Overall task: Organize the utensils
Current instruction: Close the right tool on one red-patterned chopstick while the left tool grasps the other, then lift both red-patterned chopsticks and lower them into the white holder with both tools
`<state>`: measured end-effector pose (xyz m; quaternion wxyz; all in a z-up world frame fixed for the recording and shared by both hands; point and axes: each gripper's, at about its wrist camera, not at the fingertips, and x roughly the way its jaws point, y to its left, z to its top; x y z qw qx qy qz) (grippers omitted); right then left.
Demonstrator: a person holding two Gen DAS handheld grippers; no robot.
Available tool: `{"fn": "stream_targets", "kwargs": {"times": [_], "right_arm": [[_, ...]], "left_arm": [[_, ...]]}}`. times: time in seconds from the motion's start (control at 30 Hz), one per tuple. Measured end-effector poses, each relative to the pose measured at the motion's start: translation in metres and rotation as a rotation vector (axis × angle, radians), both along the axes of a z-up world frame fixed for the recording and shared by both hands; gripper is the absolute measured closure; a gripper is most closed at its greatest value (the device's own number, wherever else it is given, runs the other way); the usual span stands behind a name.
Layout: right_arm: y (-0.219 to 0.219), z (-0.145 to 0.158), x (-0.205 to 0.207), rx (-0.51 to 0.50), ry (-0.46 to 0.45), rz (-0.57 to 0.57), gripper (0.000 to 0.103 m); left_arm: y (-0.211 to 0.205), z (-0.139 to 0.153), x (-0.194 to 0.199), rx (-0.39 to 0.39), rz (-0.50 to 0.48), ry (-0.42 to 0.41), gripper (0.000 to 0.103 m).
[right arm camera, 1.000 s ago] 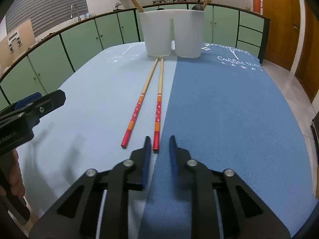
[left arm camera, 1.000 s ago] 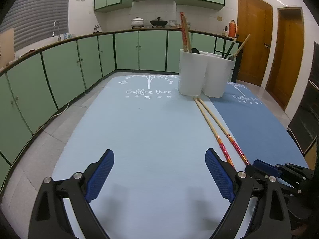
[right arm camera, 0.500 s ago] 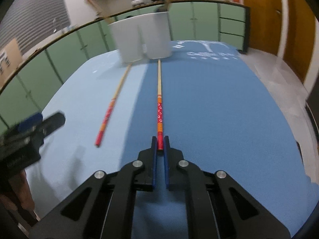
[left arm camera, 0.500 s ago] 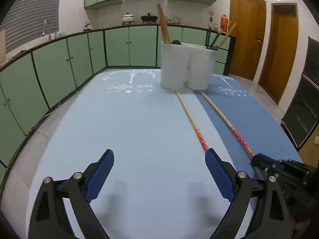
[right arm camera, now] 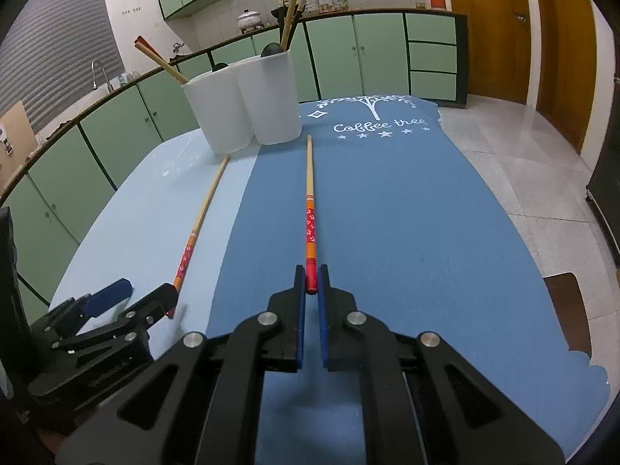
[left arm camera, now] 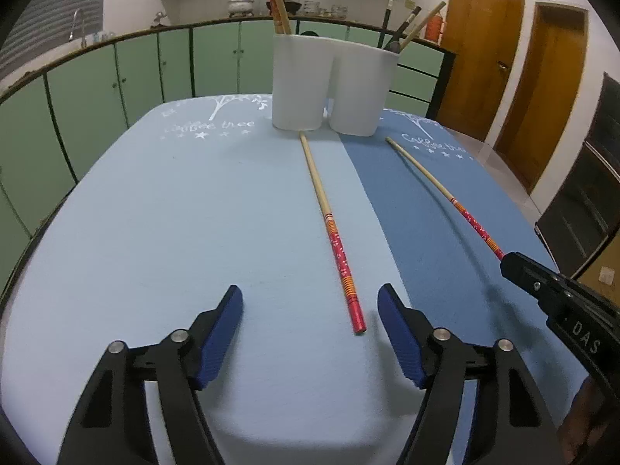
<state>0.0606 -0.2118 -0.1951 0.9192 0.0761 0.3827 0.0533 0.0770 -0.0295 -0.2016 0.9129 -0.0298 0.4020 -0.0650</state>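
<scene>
Two long bamboo chopsticks with red patterned ends are on the blue table. My right gripper (right arm camera: 309,277) is shut on the red end of one chopstick (right arm camera: 309,193), which is lifted and points at the white double utensil holder (right arm camera: 248,104). My left gripper (left arm camera: 310,306) is open, its jaws on either side of the red end of the other chopstick (left arm camera: 329,224), which lies flat. The held chopstick (left arm camera: 441,190) and the right gripper (left arm camera: 515,263) show at the right in the left wrist view. The holder (left arm camera: 333,85) has several utensils in it.
The table cover is light blue on the left (left arm camera: 155,213) and dark blue on the right (right arm camera: 407,213). Green kitchen cabinets (left arm camera: 97,89) curve round the back and left. Wooden doors (left arm camera: 484,46) stand at the right. The tiled floor (right arm camera: 523,147) lies beyond the table's right edge.
My right gripper has closed on one chopstick and swung it away from the other. My left gripper has moved forward so its open jaws flank the other chopstick's red end.
</scene>
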Motion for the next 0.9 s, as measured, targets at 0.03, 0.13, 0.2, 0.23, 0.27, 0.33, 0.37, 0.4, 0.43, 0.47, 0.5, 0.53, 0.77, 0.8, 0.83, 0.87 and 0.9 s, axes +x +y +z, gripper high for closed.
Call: {"fn": "stream_targets", "kwargs": {"times": [0.03,0.13,0.2,0.23,0.27,0.33,0.37,0.4,0.43,0.47,0.5,0.53,0.77,0.8,0.83,0.87,0.9], "right_arm": [[0.0,0.0,0.001,0.002,-0.001,0.001,0.098],[0.0,0.001,0.0,0.004,-0.006,0.002,0.098],[-0.002,0.003,0.001,0.006,-0.01,0.005,0.098],[-0.002,0.003,0.001,0.006,-0.012,0.005,0.098],[-0.003,0.003,0.002,0.007,-0.013,0.004,0.098],[-0.004,0.003,0.002,0.012,-0.013,0.003,0.098],[-0.005,0.003,0.003,0.015,-0.013,0.002,0.098],[-0.005,0.003,0.002,0.017,-0.013,0.002,0.098],[-0.005,0.003,0.002,0.018,-0.012,0.002,0.098],[-0.005,0.003,0.003,0.02,-0.012,0.004,0.098],[-0.005,0.004,0.002,0.02,-0.012,0.004,0.098],[-0.004,0.004,0.002,0.02,-0.012,0.005,0.098],[-0.004,0.009,0.003,0.012,-0.02,0.016,0.098],[-0.004,0.01,0.003,0.012,-0.022,0.017,0.098],[-0.003,0.011,0.003,0.01,-0.025,0.02,0.098],[-0.002,0.012,0.002,0.007,-0.028,0.023,0.098],[-0.001,0.013,0.002,0.003,-0.032,0.027,0.098]], "left_arm": [[-0.001,0.0,0.001,-0.005,0.006,0.006,0.036],[-0.007,-0.002,0.002,-0.004,0.018,0.013,0.04],[-0.013,-0.002,0.001,0.007,0.022,0.015,0.046],[-0.014,-0.002,0.002,0.011,0.024,0.017,0.048],[-0.016,-0.002,0.002,0.019,0.029,0.017,0.05],[-0.018,-0.003,0.001,0.038,0.036,0.017,0.061],[-0.019,-0.003,0.001,0.046,0.043,0.016,0.064],[-0.018,-0.003,0.001,0.049,0.051,0.016,0.072],[-0.017,-0.002,0.001,0.048,0.057,0.016,0.076],[-0.017,-0.002,0.001,0.045,0.06,0.016,0.087],[-0.015,-0.002,0.002,0.04,0.059,0.016,0.098],[-0.015,-0.001,0.003,0.038,0.058,0.017,0.097],[-0.008,0.011,0.002,0.037,0.046,0.006,0.098],[-0.008,0.014,0.001,0.039,0.045,0.001,0.098],[-0.007,0.016,0.001,0.043,0.045,-0.003,0.098],[-0.006,0.02,0.0,0.049,0.042,-0.008,0.098],[-0.006,0.022,-0.001,0.054,0.041,-0.013,0.098]]}}
